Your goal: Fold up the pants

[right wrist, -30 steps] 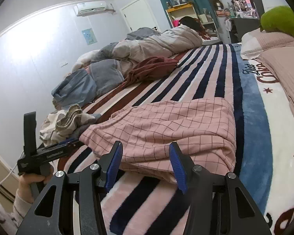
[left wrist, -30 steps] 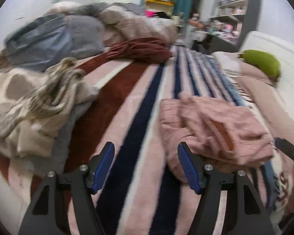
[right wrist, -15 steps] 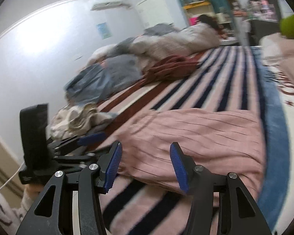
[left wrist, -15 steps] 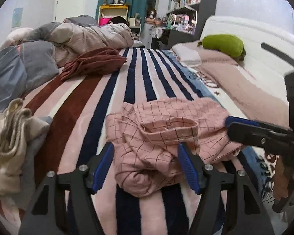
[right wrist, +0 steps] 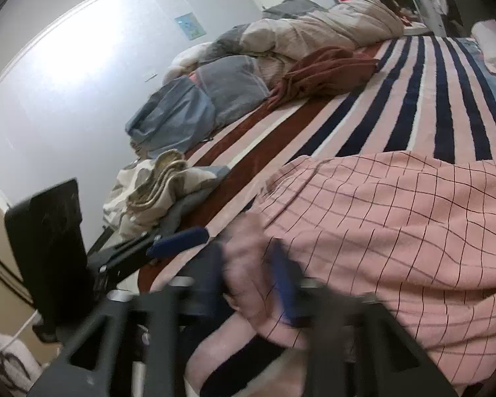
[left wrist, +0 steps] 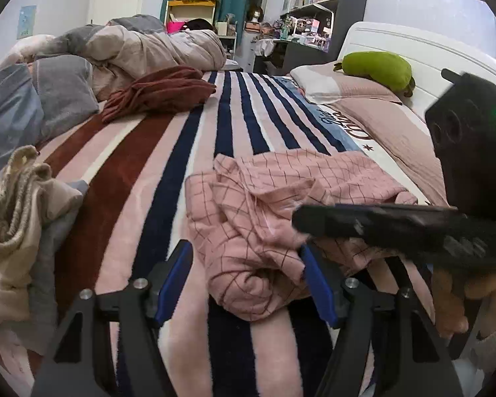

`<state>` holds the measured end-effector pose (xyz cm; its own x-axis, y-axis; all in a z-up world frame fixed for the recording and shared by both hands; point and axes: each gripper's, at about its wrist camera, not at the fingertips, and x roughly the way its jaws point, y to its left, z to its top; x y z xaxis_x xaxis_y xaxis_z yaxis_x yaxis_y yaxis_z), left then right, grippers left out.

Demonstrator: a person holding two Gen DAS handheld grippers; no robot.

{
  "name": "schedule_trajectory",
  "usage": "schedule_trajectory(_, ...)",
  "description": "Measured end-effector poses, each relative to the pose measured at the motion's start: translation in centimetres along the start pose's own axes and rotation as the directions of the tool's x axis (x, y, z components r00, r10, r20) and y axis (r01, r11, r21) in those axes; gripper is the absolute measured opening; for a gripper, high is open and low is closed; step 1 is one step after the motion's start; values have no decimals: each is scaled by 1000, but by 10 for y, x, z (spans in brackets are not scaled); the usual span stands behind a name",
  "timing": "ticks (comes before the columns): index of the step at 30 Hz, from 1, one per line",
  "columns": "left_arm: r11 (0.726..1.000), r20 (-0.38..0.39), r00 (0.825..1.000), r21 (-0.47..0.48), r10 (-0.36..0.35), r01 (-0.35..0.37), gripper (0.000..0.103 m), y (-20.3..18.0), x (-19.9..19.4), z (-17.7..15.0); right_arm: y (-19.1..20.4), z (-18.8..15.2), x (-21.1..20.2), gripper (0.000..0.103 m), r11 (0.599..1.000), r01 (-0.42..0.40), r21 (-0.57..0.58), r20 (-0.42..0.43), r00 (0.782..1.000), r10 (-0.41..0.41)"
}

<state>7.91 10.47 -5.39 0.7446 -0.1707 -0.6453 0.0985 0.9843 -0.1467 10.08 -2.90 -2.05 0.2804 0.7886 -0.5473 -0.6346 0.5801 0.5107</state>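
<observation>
Pink checked pants (left wrist: 281, 195) lie crumpled on the striped blanket near the bed's front edge; they also show in the right wrist view (right wrist: 396, 218). My left gripper (left wrist: 248, 284) is open, its blue pads on either side of a rolled fold of the pants. My right gripper (right wrist: 248, 284) is blurred, its blue pads close together with pink pants cloth between them. The right gripper also shows in the left wrist view (left wrist: 301, 221), reaching in over the pants from the right.
A beige and grey clothes heap (left wrist: 20, 218) lies at the left. A maroon garment (left wrist: 158, 92), a grey-blue pile (left wrist: 33, 99) and a duvet (left wrist: 142, 49) lie further back. Pillows and a green plush (left wrist: 377, 69) lie by the headboard at right.
The right gripper has moved onto the near edge of the pants and its jaws have narrowed on the cloth. The left gripper has moved closer, straddling the rolled fold.
</observation>
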Motion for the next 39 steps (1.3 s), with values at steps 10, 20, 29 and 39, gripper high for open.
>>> schedule_trajectory(10, 1000, 12, 1000, 17, -5, 5, 63, -3, -4, 2, -18, 1, -31, 1, 991, 107, 82, 126, 985, -116)
schedule_trajectory(20, 995, -3, 1000, 96, 5, -5, 63, -29, 10, 13, -39, -5, -88, 1, 982, 115, 151, 248, 957, -151)
schedule_trajectory(29, 990, -3, 990, -6, 138, -138, 44, -15, 14, 14, -40, -7, -91, 1, 984, 98, 147, 248, 960, -132)
schedule_trajectory(39, 969, -42, 986, -184, 163, -168, 41, 45, -10, -10, -26, -3, -81, 1, 990, 70, 123, 230, 968, -96)
